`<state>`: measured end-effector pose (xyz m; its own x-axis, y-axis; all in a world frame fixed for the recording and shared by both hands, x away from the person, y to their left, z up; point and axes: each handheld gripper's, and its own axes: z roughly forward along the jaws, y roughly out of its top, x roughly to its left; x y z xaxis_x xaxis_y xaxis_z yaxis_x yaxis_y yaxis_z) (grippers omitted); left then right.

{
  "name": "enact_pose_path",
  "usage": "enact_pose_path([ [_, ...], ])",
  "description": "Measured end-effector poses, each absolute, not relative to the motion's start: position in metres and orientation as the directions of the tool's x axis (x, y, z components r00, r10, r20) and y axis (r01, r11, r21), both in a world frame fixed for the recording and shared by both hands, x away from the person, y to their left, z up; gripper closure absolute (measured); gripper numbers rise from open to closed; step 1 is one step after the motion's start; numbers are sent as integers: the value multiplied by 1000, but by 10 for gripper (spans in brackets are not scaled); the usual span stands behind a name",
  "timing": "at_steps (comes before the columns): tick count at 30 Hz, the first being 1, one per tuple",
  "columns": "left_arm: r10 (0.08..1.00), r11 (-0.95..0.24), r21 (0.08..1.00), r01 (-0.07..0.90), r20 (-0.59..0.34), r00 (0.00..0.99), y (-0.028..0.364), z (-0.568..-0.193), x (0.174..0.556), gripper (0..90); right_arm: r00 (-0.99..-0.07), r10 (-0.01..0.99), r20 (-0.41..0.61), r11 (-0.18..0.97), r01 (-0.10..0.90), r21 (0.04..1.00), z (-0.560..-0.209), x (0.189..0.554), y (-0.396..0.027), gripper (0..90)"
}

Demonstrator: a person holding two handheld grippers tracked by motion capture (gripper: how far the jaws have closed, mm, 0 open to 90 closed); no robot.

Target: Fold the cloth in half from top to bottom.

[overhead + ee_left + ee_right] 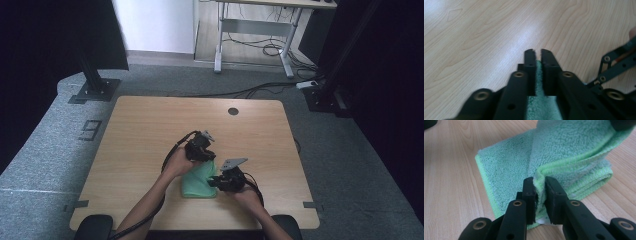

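- high view: the green microfiber cloth (200,181) lay folded on the wooden table (140,130).
- the left gripper (537,51) was clamped on the cloth's edge.
- the right gripper (539,180) pinched its fold.

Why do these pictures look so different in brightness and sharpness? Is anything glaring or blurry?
High view: dim, with black corners; the table is evenly lit. Left gripper view: a pale glare streak crosses the wood, and the near parts of the left gripper are soft, out of focus. Right gripper view: brightest and sharpest, the green cloth shows its fluffy texture, though the right gripper blurs toward the bottom edge.
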<state>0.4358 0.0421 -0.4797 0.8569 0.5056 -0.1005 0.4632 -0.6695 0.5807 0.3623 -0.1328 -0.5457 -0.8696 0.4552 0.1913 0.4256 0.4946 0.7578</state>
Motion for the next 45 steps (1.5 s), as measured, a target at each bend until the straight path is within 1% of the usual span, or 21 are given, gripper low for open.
enact_pose_path([
  [2, 503, -667, 588, 458, -99, 859, 46, -476, 433, 862, -869, 455, 196, 491, 428, 759, -546, 362, -133, 764],
  [8, 500, -670, 598, 440, -75, 863, 63, -465, 417, 861, -874, 445, 195, 497, 423, 758, -544, 361, -133, 697],
  [16, 542, -622, 631, 464, -80, 837, 93, -459, 394, 848, -878, 448, 168, 524, 410, 747, -538, 357, -135, 552],
  [20, 546, -608, 640, 470, -93, 833, 102, -459, 381, 839, -871, 463, 165, 515, 416, 749, -535, 355, -141, 518],
  [26, 542, -602, 643, 473, -107, 834, 114, -467, 361, 809, -859, 483, 167, 498, 427, 755, -533, 353, -155, 497],
  [29, 544, -606, 644, 467, -93, 834, 119, -475, 350, 766, -858, 481, 180, 496, 435, 752, -533, 352, -161, 465],
  [33, 542, -603, 643, 472, -104, 834, 127, -485, 336, 709, -861, 478, 176, 504, 433, 747, -532, 351, -165, 434],
  [35, 542, -604, 642, 473, -105, 834, 130, -488, 331, 646, -859, 483, 172, 501, 432, 750, -531, 350, -168, 416],
  [41, 530, -612, 661, 435, -67, 845, 144, -480, 319, 385, -840, 516, 167, 479, 444, 757, -525, 353, -180, 366],
  [45, 555, -589, 679, 439, -54, 830, 149, -471, 325, 272, -817, 546, 186, 431, 464, 774, -519, 360, -180, 322],
])
